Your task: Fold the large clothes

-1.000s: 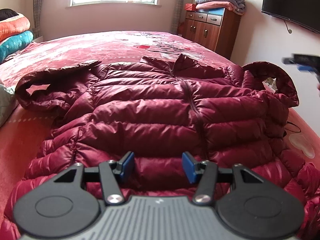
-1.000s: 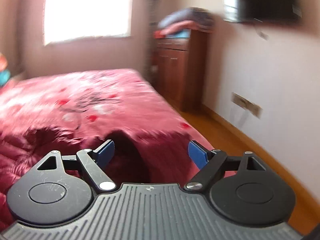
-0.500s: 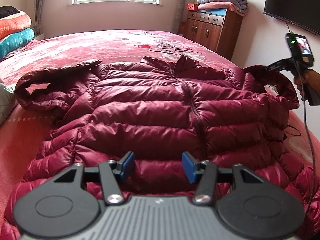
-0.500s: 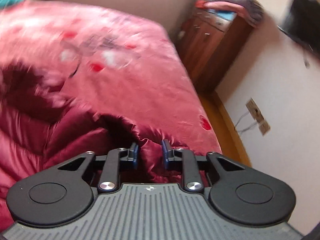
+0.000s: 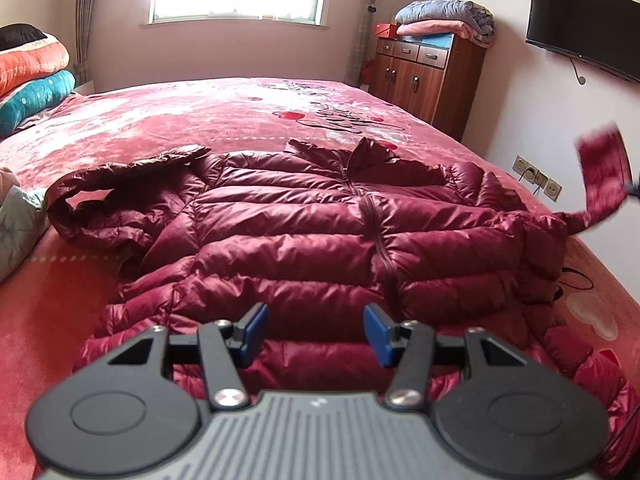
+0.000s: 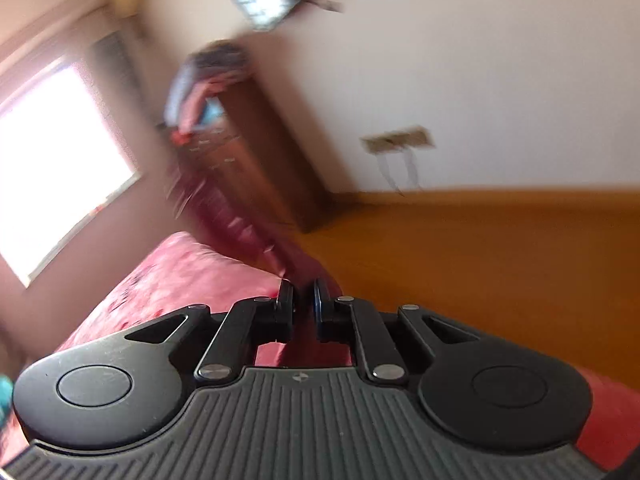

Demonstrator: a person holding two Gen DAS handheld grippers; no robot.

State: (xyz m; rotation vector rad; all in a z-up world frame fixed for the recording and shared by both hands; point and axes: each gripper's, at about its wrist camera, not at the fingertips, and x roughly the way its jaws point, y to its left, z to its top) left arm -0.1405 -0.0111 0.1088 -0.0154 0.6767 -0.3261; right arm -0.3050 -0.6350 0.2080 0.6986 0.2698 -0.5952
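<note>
My left gripper (image 5: pixel 316 330) hovers with its blue pads spread apart, nothing between them, just over the hem of the dark red quilted puffer jacket (image 5: pixel 320 240) lying zipped and face up on the pink floral bed cover (image 5: pixel 180 120). My right gripper (image 6: pixel 304 306) has just been closing and pinches the jacket's sleeve cuff (image 5: pixel 602 172), lifted off the bed's right edge.
</note>
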